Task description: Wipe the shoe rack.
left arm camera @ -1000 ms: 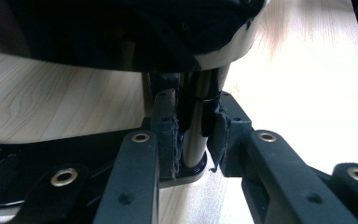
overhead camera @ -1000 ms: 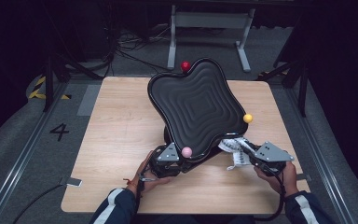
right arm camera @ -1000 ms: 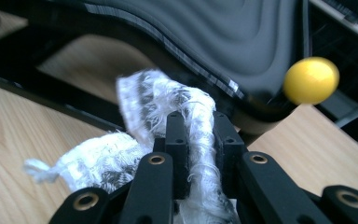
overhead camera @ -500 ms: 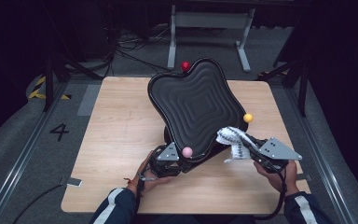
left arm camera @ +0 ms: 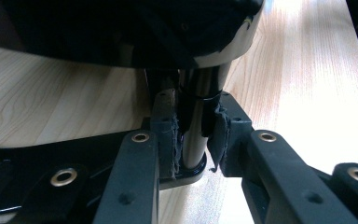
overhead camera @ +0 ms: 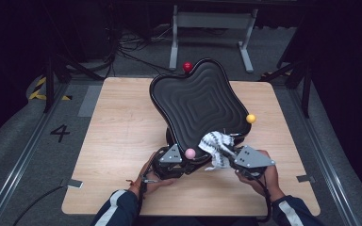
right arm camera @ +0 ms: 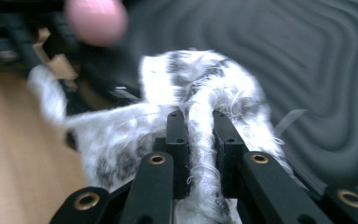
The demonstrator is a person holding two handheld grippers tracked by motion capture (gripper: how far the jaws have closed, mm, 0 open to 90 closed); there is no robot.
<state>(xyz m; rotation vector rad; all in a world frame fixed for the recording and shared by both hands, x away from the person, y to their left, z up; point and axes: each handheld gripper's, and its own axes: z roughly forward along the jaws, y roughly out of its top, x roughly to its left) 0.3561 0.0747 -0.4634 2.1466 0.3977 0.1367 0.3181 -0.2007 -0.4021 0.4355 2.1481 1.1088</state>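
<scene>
Wooden table point(overhead camera: 122, 132), grey floor point(overhead camera: 23, 136)

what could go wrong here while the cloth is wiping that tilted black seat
The left gripper clamps only the seat's thin chrome post, so the tilted black seat might twist or tip under wiping pressure. The cloth is pinched by a narrow fold in the right gripper and may slip free.

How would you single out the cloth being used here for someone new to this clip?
Find the black, ripple-surfaced, wavy-edged panel tilted up on the wooden table. At its near right edge, the right gripper pinches a crumpled white rag with grey print, the scene's sole fabric item.
</scene>
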